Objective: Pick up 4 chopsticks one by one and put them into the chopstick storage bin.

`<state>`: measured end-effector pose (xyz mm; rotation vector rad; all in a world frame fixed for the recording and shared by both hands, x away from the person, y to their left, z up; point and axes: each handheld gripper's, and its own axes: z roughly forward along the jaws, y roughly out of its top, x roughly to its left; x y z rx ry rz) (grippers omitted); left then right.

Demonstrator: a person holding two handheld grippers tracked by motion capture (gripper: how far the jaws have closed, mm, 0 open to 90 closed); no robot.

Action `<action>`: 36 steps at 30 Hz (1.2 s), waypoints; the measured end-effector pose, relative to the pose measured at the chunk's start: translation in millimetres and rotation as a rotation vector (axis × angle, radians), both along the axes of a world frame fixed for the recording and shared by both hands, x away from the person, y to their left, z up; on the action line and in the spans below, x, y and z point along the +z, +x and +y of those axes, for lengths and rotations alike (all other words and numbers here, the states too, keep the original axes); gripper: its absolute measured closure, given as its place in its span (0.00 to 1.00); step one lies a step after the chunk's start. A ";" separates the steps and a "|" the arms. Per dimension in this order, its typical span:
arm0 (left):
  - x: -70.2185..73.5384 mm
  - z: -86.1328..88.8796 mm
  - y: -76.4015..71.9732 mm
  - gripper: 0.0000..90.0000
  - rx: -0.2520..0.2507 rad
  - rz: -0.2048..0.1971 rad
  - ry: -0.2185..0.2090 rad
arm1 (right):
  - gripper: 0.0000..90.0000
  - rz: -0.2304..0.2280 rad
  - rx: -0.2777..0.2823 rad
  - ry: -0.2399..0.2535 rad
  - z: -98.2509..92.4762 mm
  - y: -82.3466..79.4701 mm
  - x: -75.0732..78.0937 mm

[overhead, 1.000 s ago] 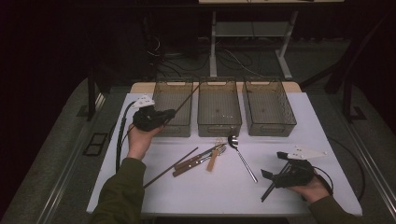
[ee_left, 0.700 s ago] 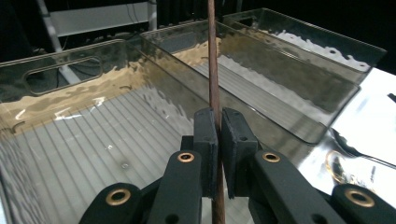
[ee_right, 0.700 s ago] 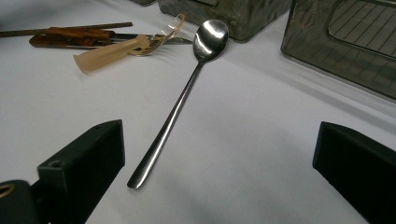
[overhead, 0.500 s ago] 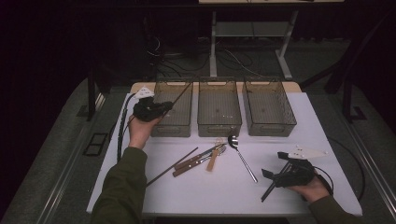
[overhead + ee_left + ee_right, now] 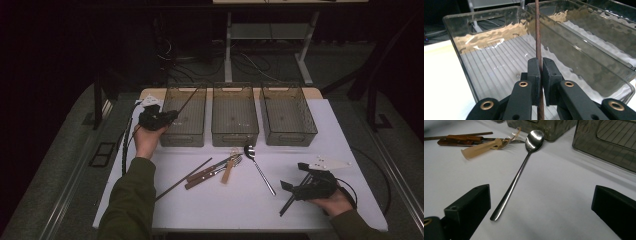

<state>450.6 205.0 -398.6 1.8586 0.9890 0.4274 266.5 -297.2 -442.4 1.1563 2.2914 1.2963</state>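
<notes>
Near the desk's (image 5: pixel 240 210) front right corner the right gripper (image 5: pixel 295 190) rests low in the person's hand, its fingers (image 5: pixel 466 212) spread wide and released with nothing between them; in the right gripper view a spoon (image 5: pixel 519 173) lies on the desk just ahead of them. Left of the spoon, mid-desk, sits a small heap of cutlery (image 5: pixel 215 169) with wooden handles and a pale plastic piece, overlapping so the separate pieces are hard to make out; a second stick (image 5: pixel 182 179) lies beside it. Farther back, three clear bins (image 5: pixel 235 125) line the rear edge. At the left bin's (image 5: pixel 486 67) front the left gripper (image 5: pixel 167 119) is clenched on a chopstick (image 5: pixel 538 37), which slants up over that bin; its lower end is cut off in the left gripper view.
</notes>
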 end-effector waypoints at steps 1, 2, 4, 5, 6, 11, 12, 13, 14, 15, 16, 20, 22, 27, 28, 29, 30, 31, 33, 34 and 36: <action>-1.0 0.0 0.2 0.94 0.001 0.003 0.002 | 0.03 0.000 0.000 0.000 0.0 0.0 0.0; -1.7 -0.1 0.3 0.94 0.006 0.007 0.004 | 0.03 0.000 0.000 0.000 0.0 0.0 0.0; -2.2 0.0 0.4 0.93 0.006 0.006 0.007 | 0.03 -0.001 0.001 0.001 0.0 0.0 0.1; -2.1 -0.3 0.2 0.91 0.009 0.005 0.007 | 0.03 -0.001 0.001 0.001 0.0 0.0 0.1; -1.7 -0.6 0.2 0.89 0.013 0.003 0.008 | 0.03 -0.001 0.001 0.001 0.0 0.0 0.1; 1.3 -0.9 -1.5 0.83 0.010 -0.008 0.003 | 0.03 -0.002 0.001 0.001 -0.1 -0.2 0.2; 2.0 -1.1 -2.1 0.82 0.010 -0.010 0.000 | 0.03 -0.003 0.000 0.001 -0.1 -0.2 0.2; 3.2 -1.5 -3.0 0.81 0.011 -0.013 0.000 | 0.03 -0.003 -0.001 0.002 -0.1 -0.2 0.2; 4.5 -1.9 -3.9 0.80 0.010 -0.015 -0.001 | 0.03 -0.003 -0.001 0.002 -0.1 -0.3 0.3; 6.0 -2.0 -5.0 0.78 0.005 -0.021 -0.001 | 0.03 -0.002 -0.002 0.003 -0.1 -0.3 0.4; 7.7 -2.4 -6.4 0.76 0.003 -0.022 0.000 | 0.03 -0.003 -0.001 0.003 -0.3 -0.3 0.5; 14.2 -2.6 -14.2 0.66 -0.011 -0.029 -0.006 | 0.03 -0.006 -0.004 0.008 -0.7 -0.5 0.9; 17.3 -2.2 -18.5 0.62 -0.020 -0.032 -0.008 | 0.03 -0.010 -0.004 0.006 -0.9 -0.6 1.1; 23.7 -3.3 -29.7 0.52 -0.042 -0.032 -0.007 | 0.03 -0.010 0.001 0.005 -1.2 -1.2 1.7; 24.5 -3.4 -32.3 0.51 -0.052 -0.032 -0.002 | 0.03 -0.010 0.001 0.005 -1.3 -1.2 1.9; 25.4 -3.6 -34.5 0.50 -0.057 -0.029 0.003 | 0.03 -0.010 0.002 0.005 -1.3 -1.1 1.9; 26.1 -3.5 -37.2 0.48 -0.064 -0.028 0.007 | 0.03 -0.011 0.002 0.006 -1.3 -1.0 2.0; 26.9 -3.4 -39.3 0.47 -0.066 -0.027 0.010 | 0.03 -0.012 0.002 0.006 -1.3 -0.9 2.0; 27.6 -3.6 -45.1 0.45 -0.077 -0.030 0.008 | 0.03 -0.011 0.003 0.006 -1.2 -1.0 2.2; 27.8 -4.1 -47.5 0.43 -0.086 -0.026 0.010 | 0.03 -0.011 0.004 0.008 -1.1 -1.1 2.3; 27.5 -5.8 -52.8 0.40 -0.099 -0.023 0.019 | 0.03 -0.012 0.006 0.009 -1.1 -1.2 2.5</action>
